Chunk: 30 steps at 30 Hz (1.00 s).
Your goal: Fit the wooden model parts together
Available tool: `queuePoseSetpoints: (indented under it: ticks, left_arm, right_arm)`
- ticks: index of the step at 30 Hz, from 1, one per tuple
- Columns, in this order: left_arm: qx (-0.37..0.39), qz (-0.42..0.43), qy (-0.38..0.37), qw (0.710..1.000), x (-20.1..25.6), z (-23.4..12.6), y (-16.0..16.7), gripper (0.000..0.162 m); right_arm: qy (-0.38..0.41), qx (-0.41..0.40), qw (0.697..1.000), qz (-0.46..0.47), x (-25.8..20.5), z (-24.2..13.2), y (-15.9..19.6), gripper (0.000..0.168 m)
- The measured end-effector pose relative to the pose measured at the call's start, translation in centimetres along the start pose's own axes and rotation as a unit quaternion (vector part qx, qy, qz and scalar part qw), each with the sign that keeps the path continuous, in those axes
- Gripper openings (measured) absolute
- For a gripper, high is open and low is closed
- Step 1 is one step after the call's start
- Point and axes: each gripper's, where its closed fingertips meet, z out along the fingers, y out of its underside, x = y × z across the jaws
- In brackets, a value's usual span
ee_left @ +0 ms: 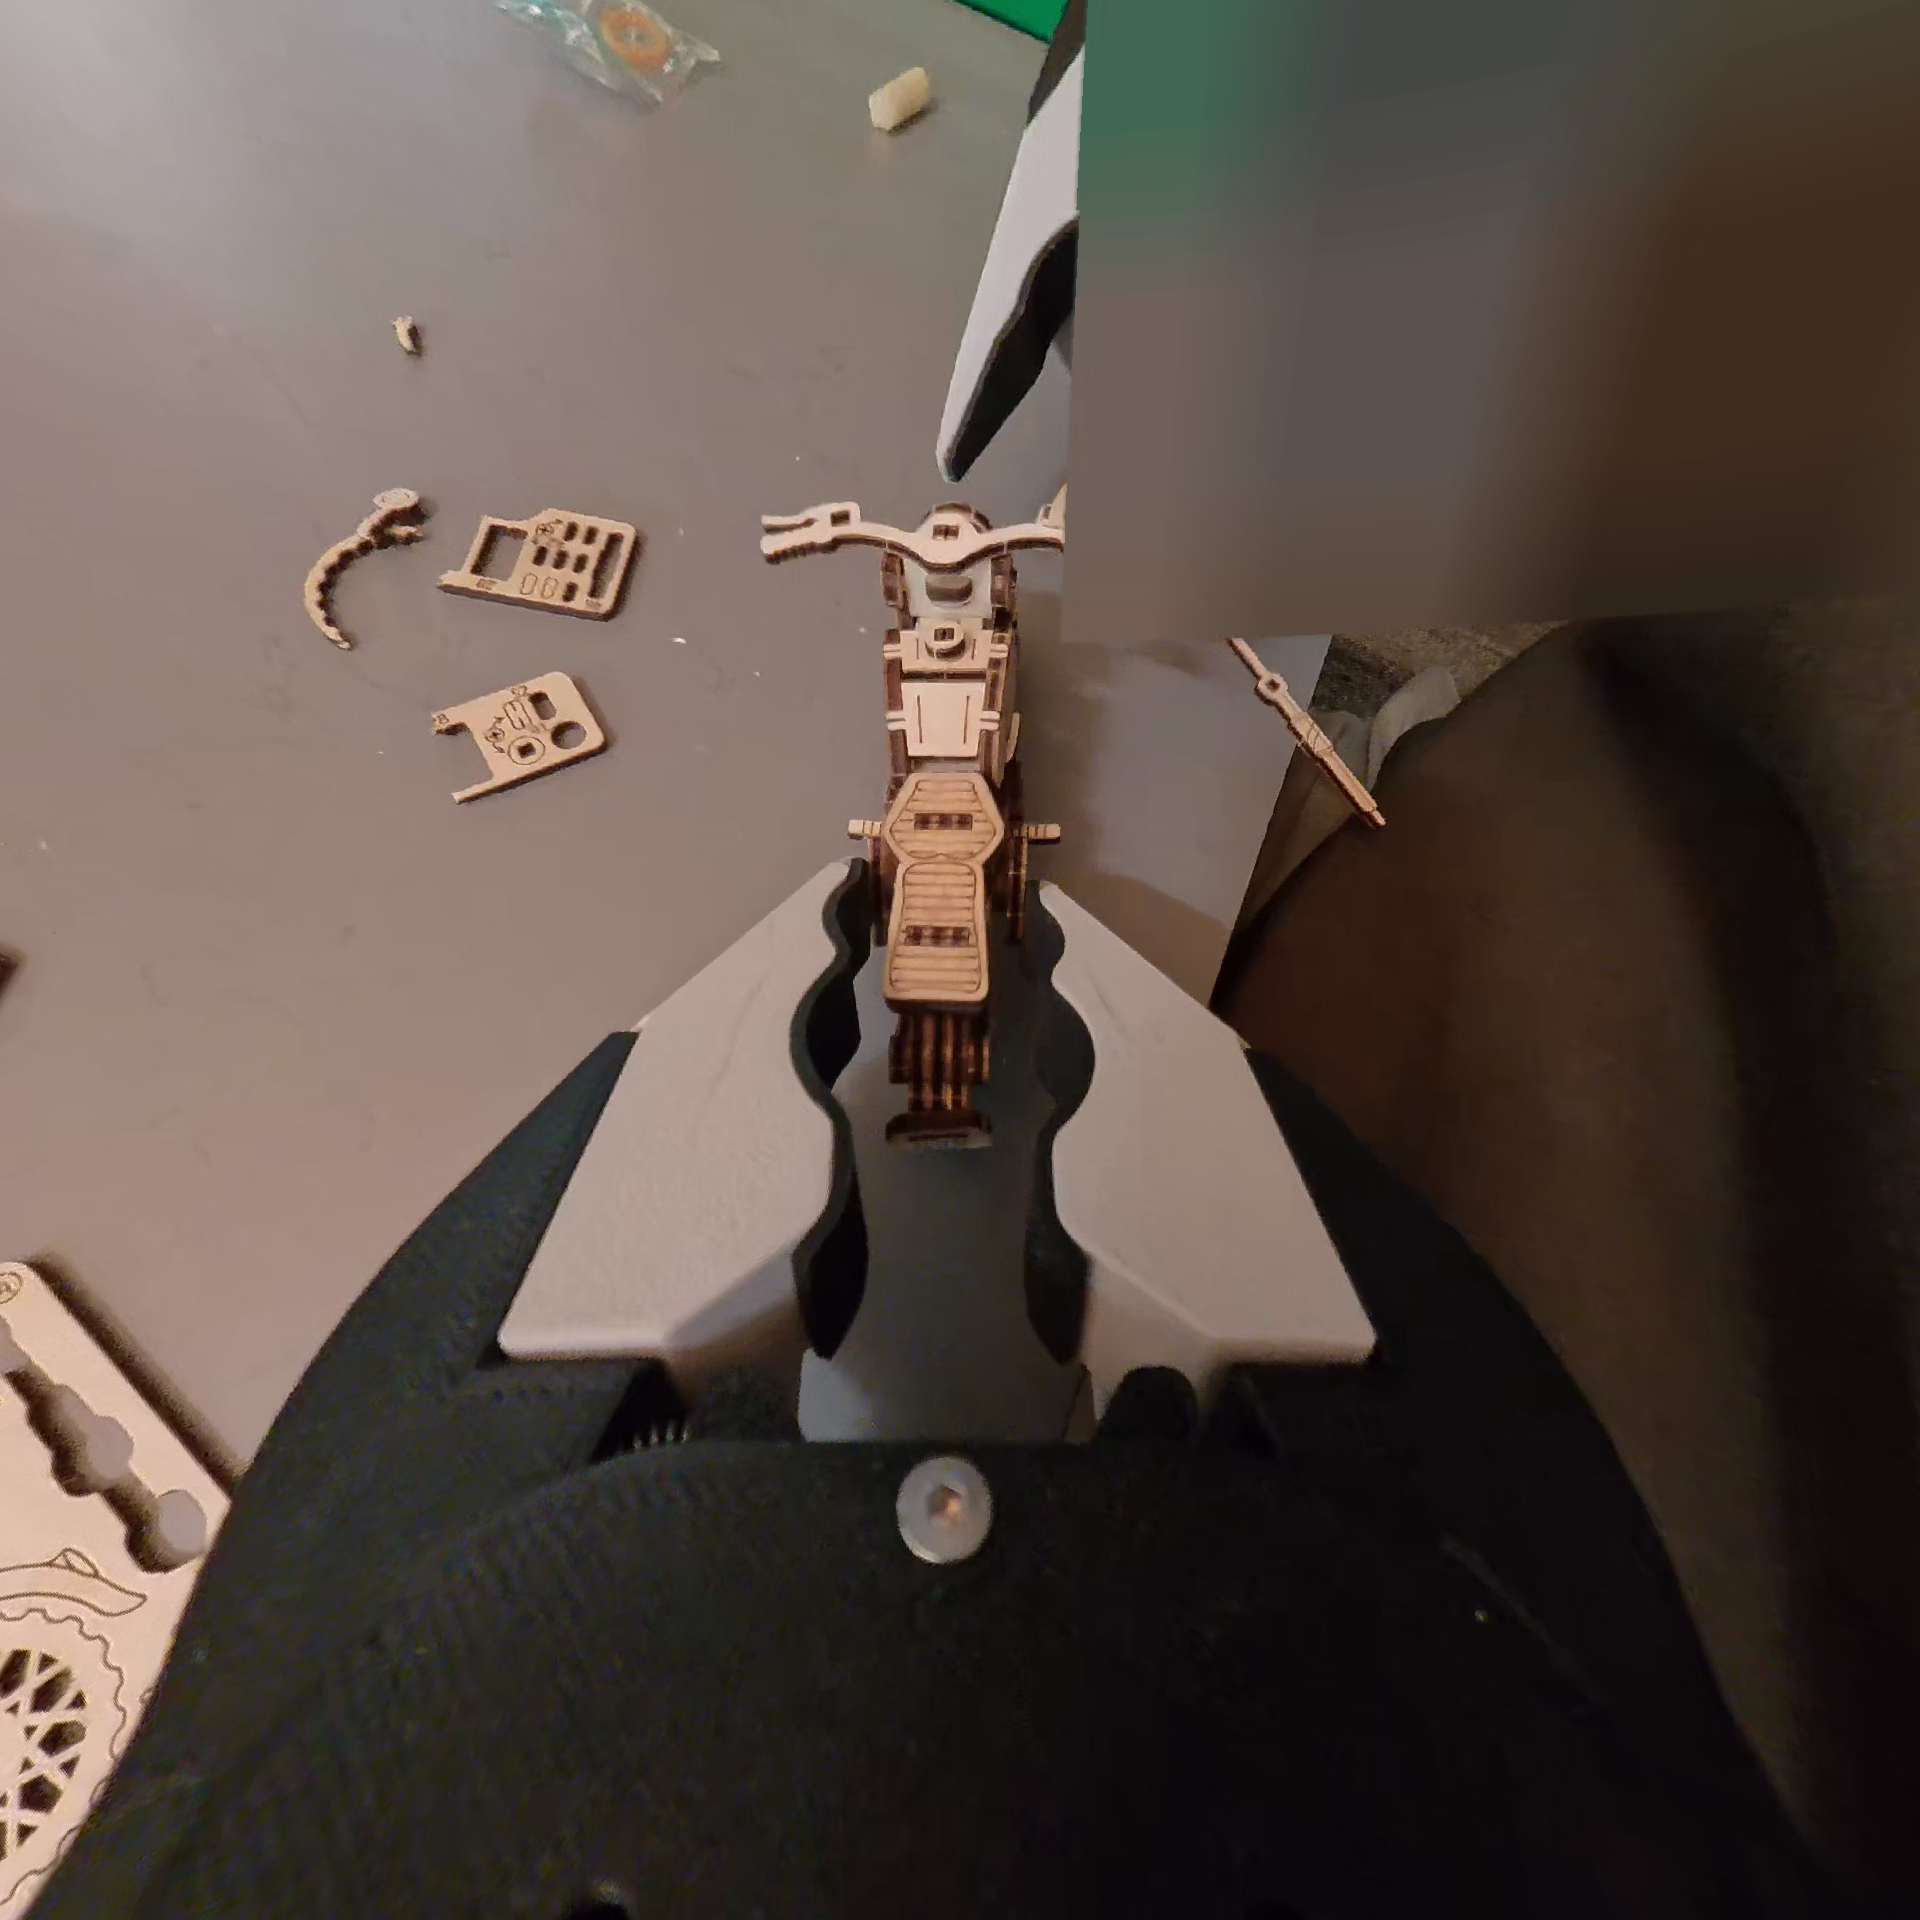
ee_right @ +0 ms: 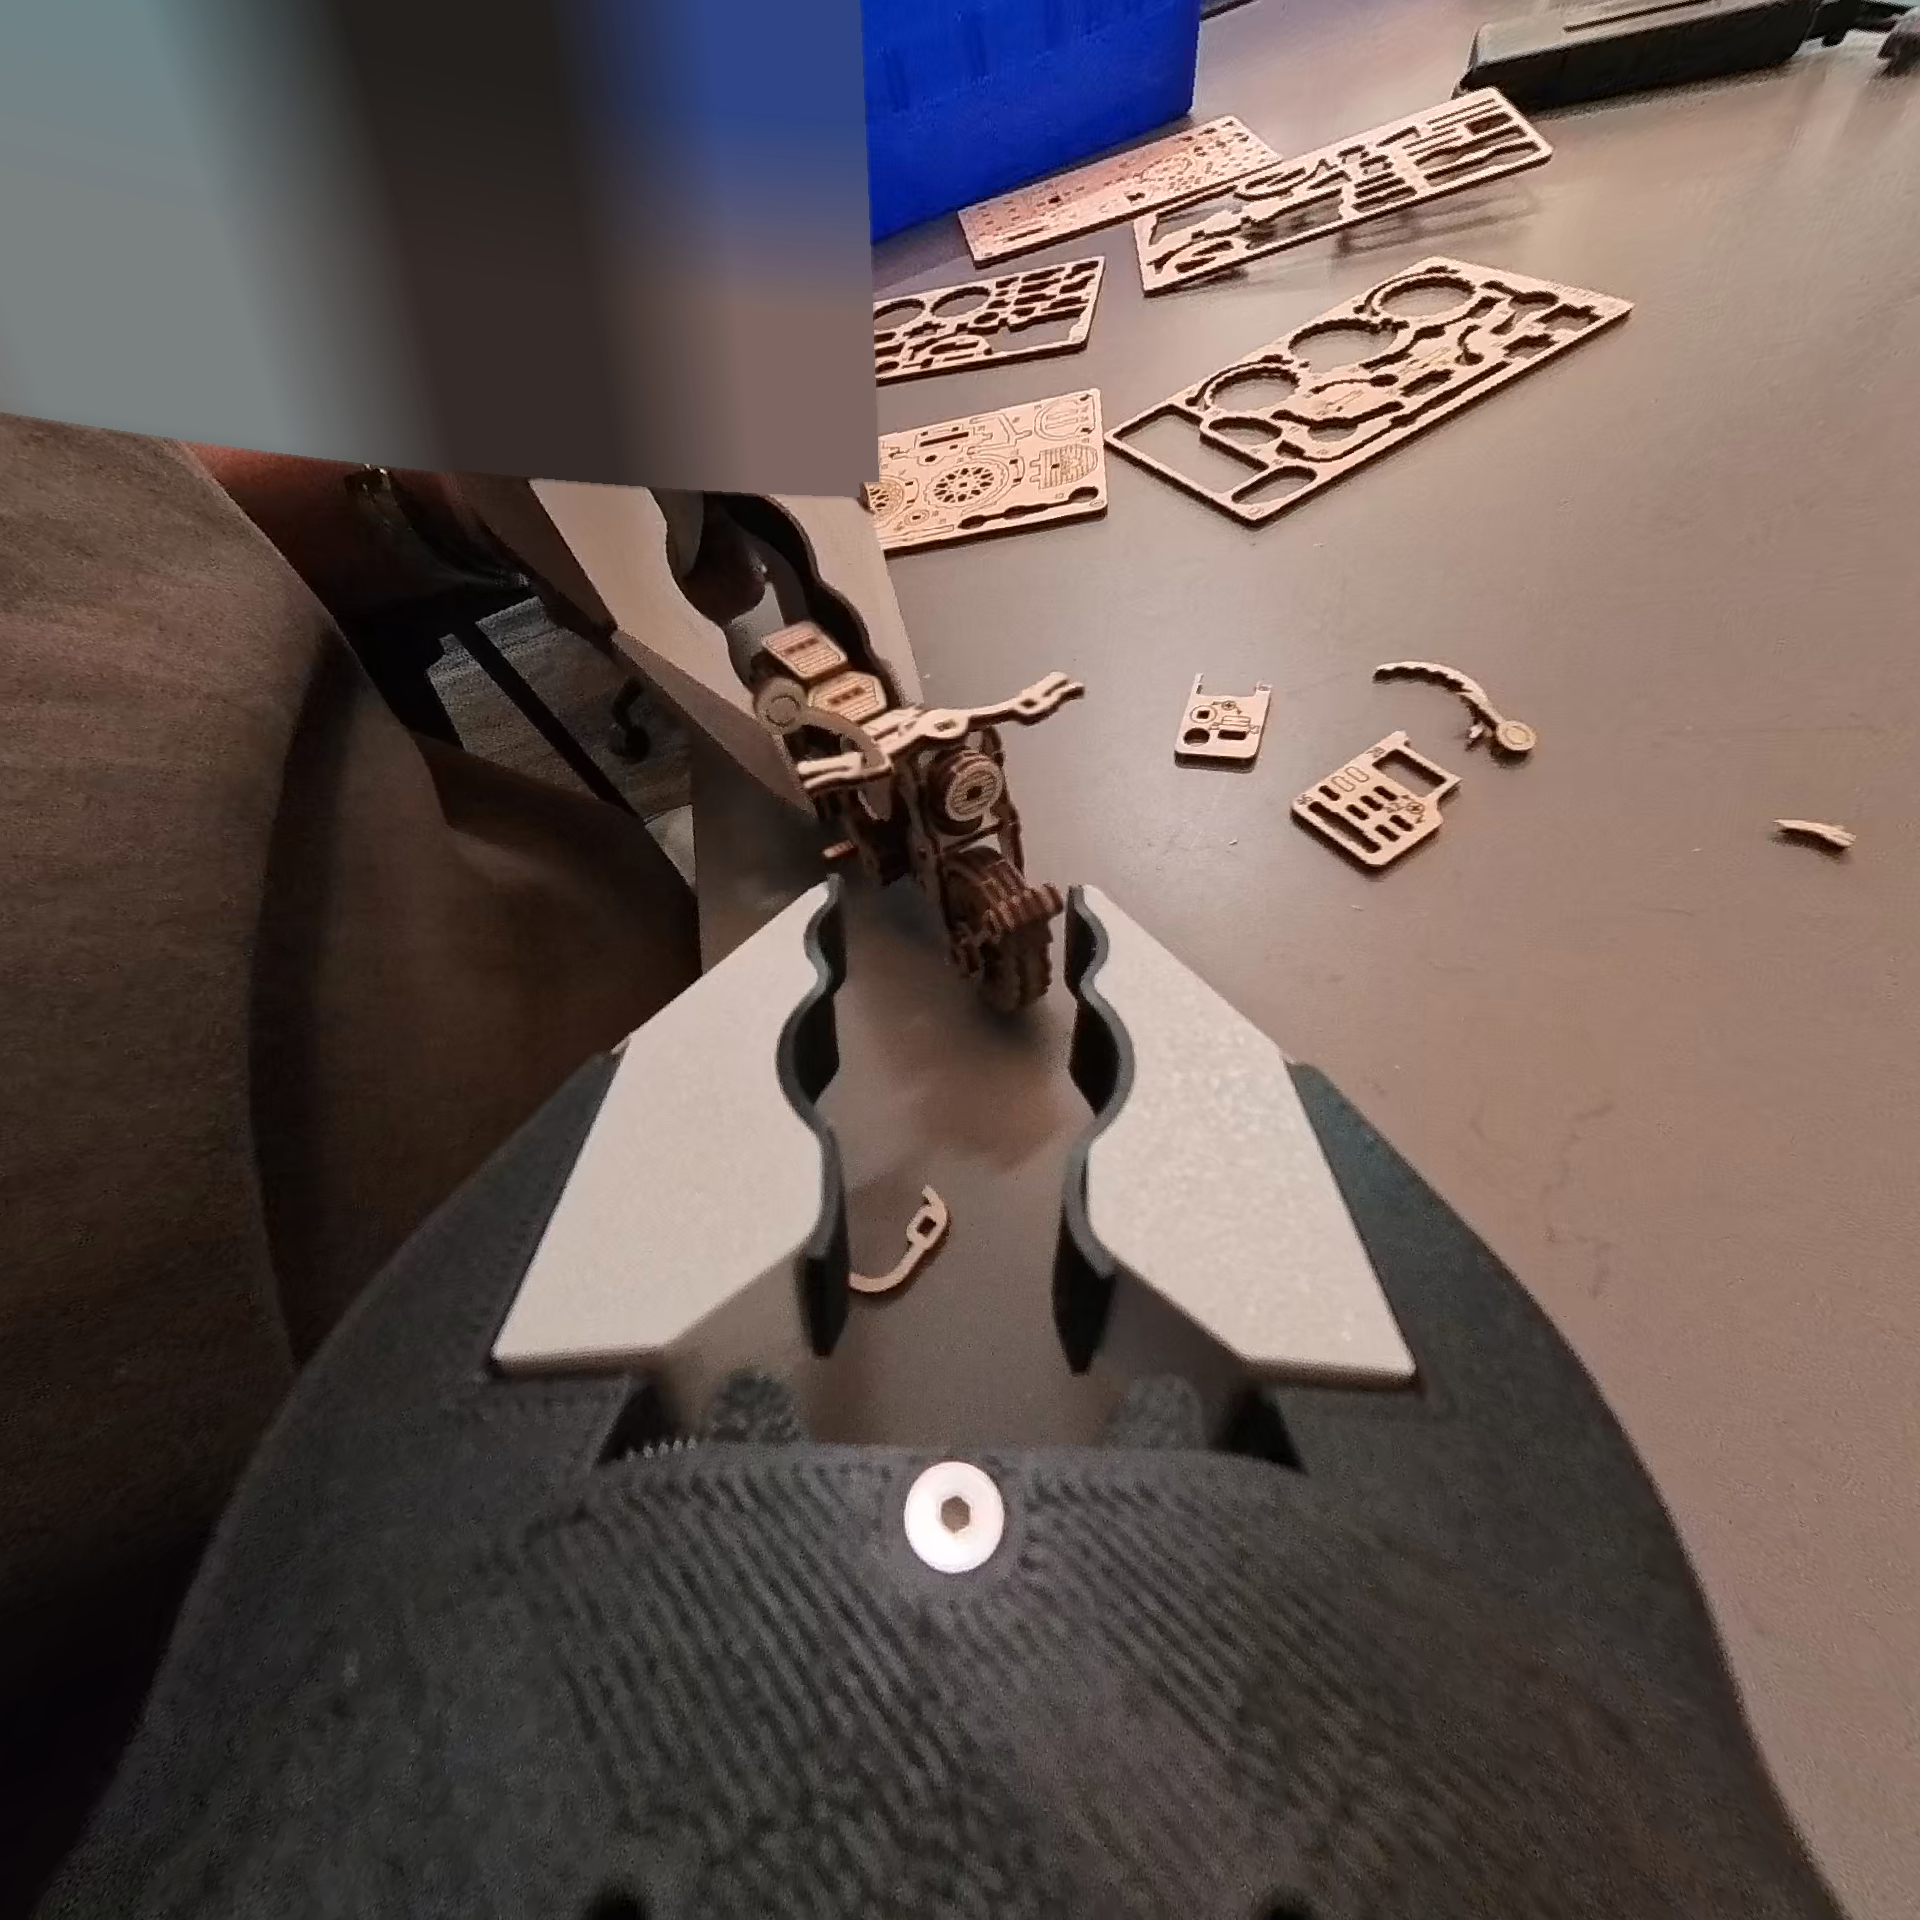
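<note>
Table: grey table (ee_right: pixel 1558 1143), wooden bits scattered around.
Bike: motorbike model (ee_left: pixel 940 831) near the table's edge, long axis straight along the left gripper (ee_left: pixel 945 883), whose fingers are closed on its rear.
Right gripper (ee_right: pixel 951 904): empty, fingers parted, front wheel just ahead.
Hook piece (ee_right: pixel 904 1252): lying below the right fingers.
Count: five sheets (ee_right: pixel 1371 384), two small plates (ee_left: pixel 540 566).

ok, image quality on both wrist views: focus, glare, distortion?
Left wrist view: motorcycle model sharp, warm dim light, fisheye bend at the edges, a mosaic patch top right. Right wrist view: model slightly soft, small hook piece blurred, table sheen mild, no hard glare.
</note>
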Motion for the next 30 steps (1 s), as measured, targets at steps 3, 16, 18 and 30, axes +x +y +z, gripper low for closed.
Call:
queuePoseSetpoints:
  ticks: [3,16,18,30]
  left_arm:
    - [0.025,-0.010,-0.009,1.000,-0.4,-0.3,-0.9,0.026]
    - [0.101,-0.017,-0.077,0.992,-6.8,-2.6,-6.2,0.026]
    - [0.098,-0.004,-0.091,0.991,-8.9,-2.5,-7.1,0.026]
    - [0.100,-0.025,-0.191,0.976,-19.2,-2.6,-8.5,0.026]
  right_arm:
    - [0.005,0.007,1.000,0.000,0.2,-0.2,-0.2,0.040]
    - [0.010,0.056,0.998,0.029,1.3,-1.6,-1.7,0.040]
    - [0.005,0.064,0.997,0.031,1.1,-1.8,-1.9,0.040]
    - [0.008,0.078,0.996,0.042,1.5,-2.2,-2.2,0.039]
